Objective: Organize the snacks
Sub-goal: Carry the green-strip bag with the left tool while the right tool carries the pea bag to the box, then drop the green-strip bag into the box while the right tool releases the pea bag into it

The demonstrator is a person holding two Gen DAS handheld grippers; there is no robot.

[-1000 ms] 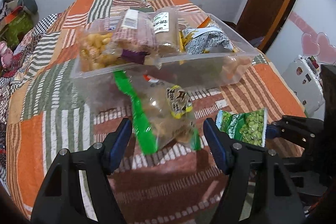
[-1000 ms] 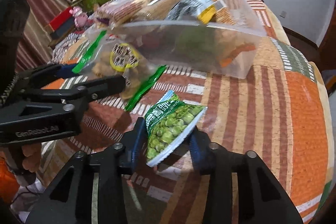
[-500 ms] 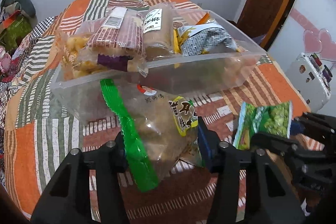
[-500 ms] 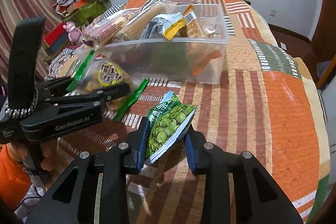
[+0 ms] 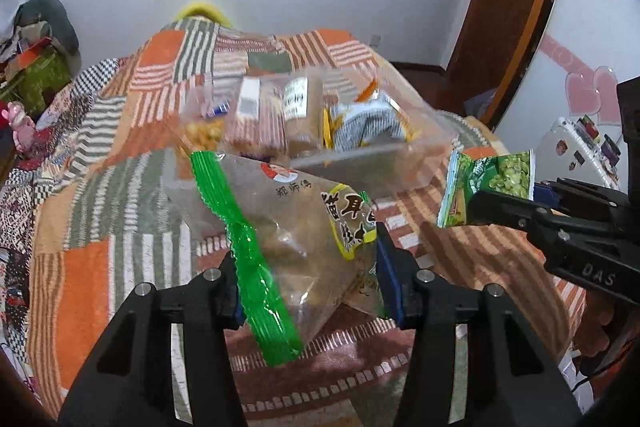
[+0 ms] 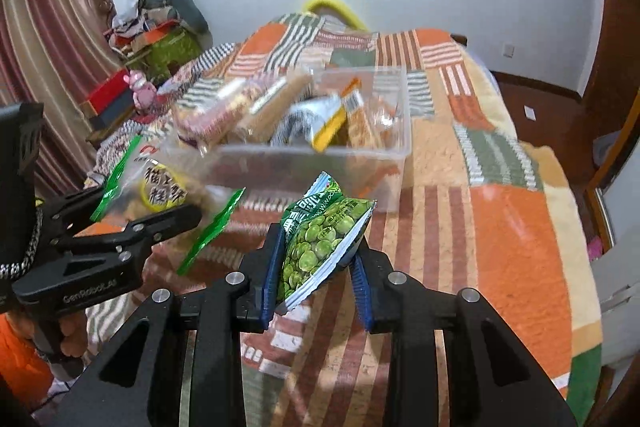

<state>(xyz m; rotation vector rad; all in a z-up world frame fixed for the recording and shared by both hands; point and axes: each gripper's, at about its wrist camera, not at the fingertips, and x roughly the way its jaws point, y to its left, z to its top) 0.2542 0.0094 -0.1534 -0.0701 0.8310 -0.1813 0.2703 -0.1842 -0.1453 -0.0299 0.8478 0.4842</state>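
Clear snack bag with green edges (image 5: 288, 227), clamped in the left gripper (image 5: 308, 279), hangs above the patchwork bedspread (image 5: 80, 267), near the clear bin (image 6: 312, 163) full of snacks. Green pea packet (image 6: 320, 247), right: pinched by the right gripper (image 6: 316, 283). Right view alone shows curtains (image 6: 44, 59).
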